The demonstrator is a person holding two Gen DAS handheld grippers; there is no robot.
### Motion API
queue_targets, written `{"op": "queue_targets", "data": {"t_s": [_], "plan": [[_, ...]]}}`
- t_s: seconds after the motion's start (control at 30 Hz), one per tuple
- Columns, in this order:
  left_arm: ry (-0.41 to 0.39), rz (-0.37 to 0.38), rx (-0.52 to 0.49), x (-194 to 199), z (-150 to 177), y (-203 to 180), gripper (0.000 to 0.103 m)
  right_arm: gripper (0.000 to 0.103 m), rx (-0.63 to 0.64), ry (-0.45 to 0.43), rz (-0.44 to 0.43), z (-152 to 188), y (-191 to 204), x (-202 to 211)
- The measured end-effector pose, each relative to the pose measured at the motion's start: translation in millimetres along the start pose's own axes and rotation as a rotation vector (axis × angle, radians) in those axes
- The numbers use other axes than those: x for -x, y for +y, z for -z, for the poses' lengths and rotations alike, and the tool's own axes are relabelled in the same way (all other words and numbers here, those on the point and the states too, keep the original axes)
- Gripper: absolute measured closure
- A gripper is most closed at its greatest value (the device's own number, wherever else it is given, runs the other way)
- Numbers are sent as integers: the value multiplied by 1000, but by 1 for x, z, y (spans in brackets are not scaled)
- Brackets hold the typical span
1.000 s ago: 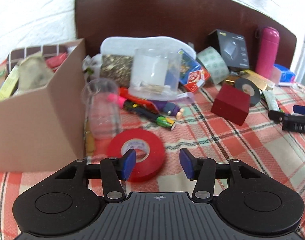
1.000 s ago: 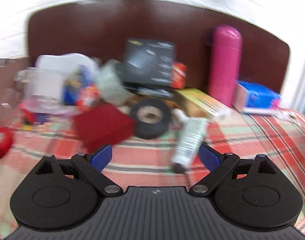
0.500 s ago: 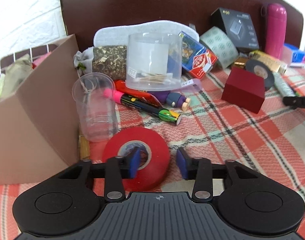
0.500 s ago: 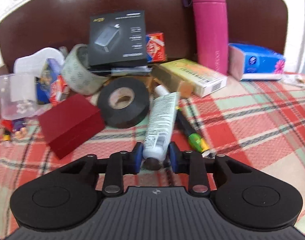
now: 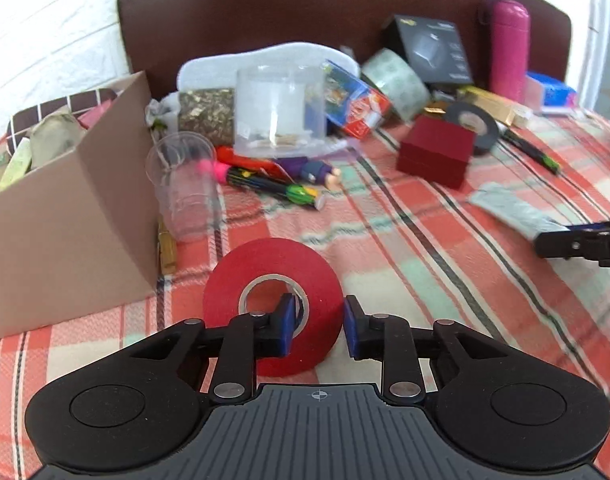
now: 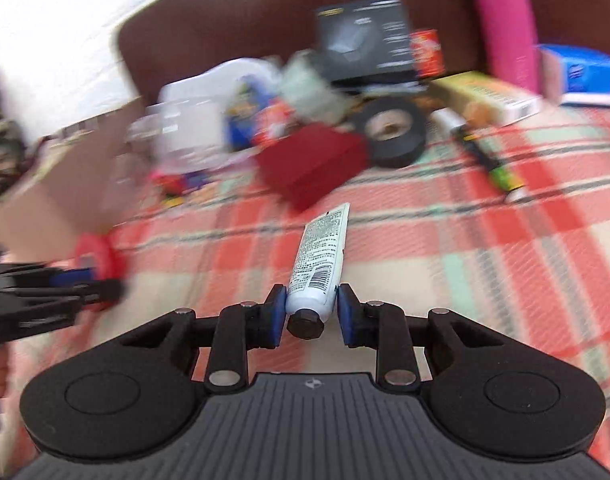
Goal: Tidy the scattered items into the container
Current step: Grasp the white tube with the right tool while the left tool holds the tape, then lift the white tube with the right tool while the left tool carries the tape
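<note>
My left gripper point(image 5: 318, 325) is shut on the red tape roll point(image 5: 272, 280), one pad in its core hole and one on its outer rim; the roll is tilted up off the plaid cloth. The cardboard box point(image 5: 65, 216) stands just to its left, with several items inside. My right gripper point(image 6: 310, 311) is shut on a white tube point(image 6: 321, 256) near its black cap and holds it above the cloth. In the right wrist view the left gripper with the red roll point(image 6: 93, 254) shows at the left, blurred. The tube also shows in the left wrist view point(image 5: 509, 210).
A clear cup point(image 5: 185, 184), markers point(image 5: 265, 180), a clear tub point(image 5: 281, 112), a dark red box point(image 5: 437, 154), black tape point(image 5: 471, 126), a black carton point(image 5: 429, 52) and a pink bottle point(image 5: 505, 44) lie on the cloth before a brown headboard point(image 5: 265, 12).
My left gripper has closed on the red tape roll and tipped it up. My right gripper has lifted the white tube and carried it left, away from the black tape.
</note>
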State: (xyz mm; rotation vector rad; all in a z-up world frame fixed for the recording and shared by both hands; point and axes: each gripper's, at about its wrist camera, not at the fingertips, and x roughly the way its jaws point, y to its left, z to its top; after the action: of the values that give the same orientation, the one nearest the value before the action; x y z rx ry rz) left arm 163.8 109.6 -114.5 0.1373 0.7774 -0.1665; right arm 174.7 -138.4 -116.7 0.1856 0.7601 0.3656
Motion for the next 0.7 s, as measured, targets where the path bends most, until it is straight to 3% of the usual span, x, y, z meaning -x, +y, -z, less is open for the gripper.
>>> {"op": "queue_targets", "data": {"t_s": [0.1,0.27,0.7], "plan": [[2,23,19,7,5,-3,77,72,45,34,-75,7,22,1],[11,11,30,-2,2,-2,58,67,106,60,-73,12,45,-5],[41,-15,7,-19,0,-6,55,59,163,63,-34,11,51,-19]]}}
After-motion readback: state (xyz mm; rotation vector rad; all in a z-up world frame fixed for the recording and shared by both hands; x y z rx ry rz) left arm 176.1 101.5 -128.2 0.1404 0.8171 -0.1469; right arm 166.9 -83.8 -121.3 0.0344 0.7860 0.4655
